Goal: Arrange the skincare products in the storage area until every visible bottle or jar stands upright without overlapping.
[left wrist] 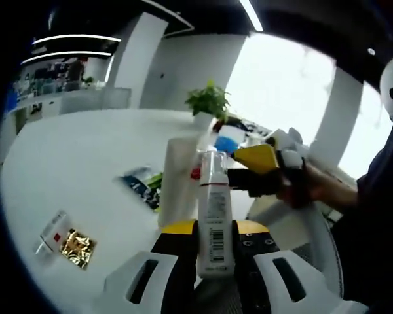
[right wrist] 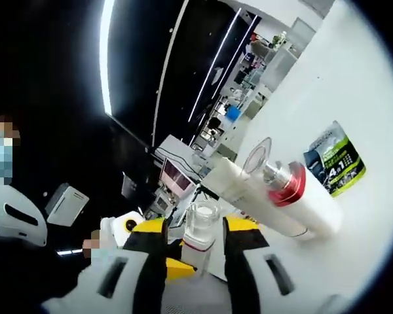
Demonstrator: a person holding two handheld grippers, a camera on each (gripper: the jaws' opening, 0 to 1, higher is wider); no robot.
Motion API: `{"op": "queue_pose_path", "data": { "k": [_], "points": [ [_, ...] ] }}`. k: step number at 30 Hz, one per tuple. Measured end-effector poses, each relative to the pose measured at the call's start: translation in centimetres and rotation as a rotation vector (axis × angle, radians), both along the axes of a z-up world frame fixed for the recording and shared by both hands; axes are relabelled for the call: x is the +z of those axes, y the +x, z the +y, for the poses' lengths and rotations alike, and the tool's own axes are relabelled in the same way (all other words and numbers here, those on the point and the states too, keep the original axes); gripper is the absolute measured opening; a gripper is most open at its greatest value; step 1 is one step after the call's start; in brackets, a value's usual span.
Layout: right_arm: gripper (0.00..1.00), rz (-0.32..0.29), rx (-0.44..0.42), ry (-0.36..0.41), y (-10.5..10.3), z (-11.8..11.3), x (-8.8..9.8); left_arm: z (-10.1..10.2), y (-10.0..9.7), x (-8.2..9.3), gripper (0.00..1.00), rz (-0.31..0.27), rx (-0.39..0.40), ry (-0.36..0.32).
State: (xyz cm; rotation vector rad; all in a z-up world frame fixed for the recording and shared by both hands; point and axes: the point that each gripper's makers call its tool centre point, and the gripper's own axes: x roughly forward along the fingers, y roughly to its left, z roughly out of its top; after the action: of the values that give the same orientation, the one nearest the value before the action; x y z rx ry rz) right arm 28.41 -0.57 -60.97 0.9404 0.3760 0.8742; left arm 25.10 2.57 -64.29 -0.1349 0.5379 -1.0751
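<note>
My left tongs (left wrist: 213,261) clamp the pump bottle (left wrist: 214,216) at its base, its long axis pointing straight out along them over the tabletop (left wrist: 78,157). My right tongs (right wrist: 200,258) close on that bottle's pump head (right wrist: 201,226) from beyond the white tube (left wrist: 177,180), nearer its top.

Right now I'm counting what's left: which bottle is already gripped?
The white pump bottle with the barcode label, clamped between the left tongs; the taller plain white tube stands free behind it.

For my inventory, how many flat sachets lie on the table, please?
3: dark green sachet mid-table, white-and-red sachet at the edge, gold sachet beside it; more may be hidden.
</note>
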Motion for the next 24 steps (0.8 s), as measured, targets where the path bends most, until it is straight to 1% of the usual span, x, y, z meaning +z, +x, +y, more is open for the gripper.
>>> {"op": "queue_pose_path", "data": {
  "k": [1, 6, 8, 13, 14, 15, 17, 18, 19, 20, 21, 22, 23, 24],
  "points": [
    [0.32, 0.008, -0.004, 0.016, 0.1, -0.1, 0.0, 0.0, 0.0, 0.1, 0.16, 0.005, -0.004, -0.013],
    [0.26, 0.012, -0.001, 0.043, 0.1, -0.1, 0.2, -0.5, -0.3, 0.6, 0.16, 0.033, -0.016, -0.071],
    [0.23, 0.010, -0.001, 0.067, 0.1, -0.1, 0.5, -0.7, -0.5, 0.6, 0.16, 0.035, -0.024, -0.074],
    [0.22, 0.003, 0.005, 0.050, 0.1, -0.1, 0.7, -1.0, -0.7, 0.6, 0.17, 0.042, -0.039, -0.080],
    [0.22, -0.003, 0.009, 0.041, 0.0, 0.0, 0.7, -1.0, -0.6, 0.5, 0.17, 0.036, -0.042, -0.073],
    [0.22, -0.003, 0.009, 0.040, 0.0, 0.0, 0.7, -1.1, -0.6, 0.4, 0.17, 0.004, -0.052, -0.056],
    [0.21, -0.013, 0.013, 0.010, -0.1, 0.3, 0.8, -1.2, -0.7, 0.1, 0.17, 0.007, -0.055, -0.041],
    [0.21, -0.024, 0.008, -0.021, 0.0, 0.4, 0.6, -1.3, -0.7, -0.1, 0.18, -0.006, -0.069, -0.029],
    [0.21, -0.026, 0.006, -0.029, 0.0, 0.4, 0.6, -1.2, -0.5, -0.4, 0.18, -0.036, -0.068, 0.002],
    [0.21, -0.034, 0.002, -0.054, 0.1, 0.4, 0.5, -1.1, -0.5, -0.6, 0.20, -0.039, -0.065, 0.022],
    [0.21, -0.042, -0.004, -0.070, 0.1, 0.4, 0.5, -0.9, -0.7, -1.3, 0.25, -0.039, -0.084, 0.074],
    [0.21, -0.060, -0.015, -0.104, 0.3, 0.2, 0.4, -0.9, -0.8, -1.7, 0.31, -0.039, -0.089, 0.104],
    [0.21, -0.069, -0.018, -0.122, 0.3, 0.2, 0.4, -0.8, -0.9, -2.1, 0.39, -0.029, -0.088, 0.128],
    [0.21, -0.073, -0.014, -0.134, 0.3, 0.3, 0.4, -1.0, -1.1, -2.4, 0.40, -0.021, -0.101, 0.143]
  ]
}}
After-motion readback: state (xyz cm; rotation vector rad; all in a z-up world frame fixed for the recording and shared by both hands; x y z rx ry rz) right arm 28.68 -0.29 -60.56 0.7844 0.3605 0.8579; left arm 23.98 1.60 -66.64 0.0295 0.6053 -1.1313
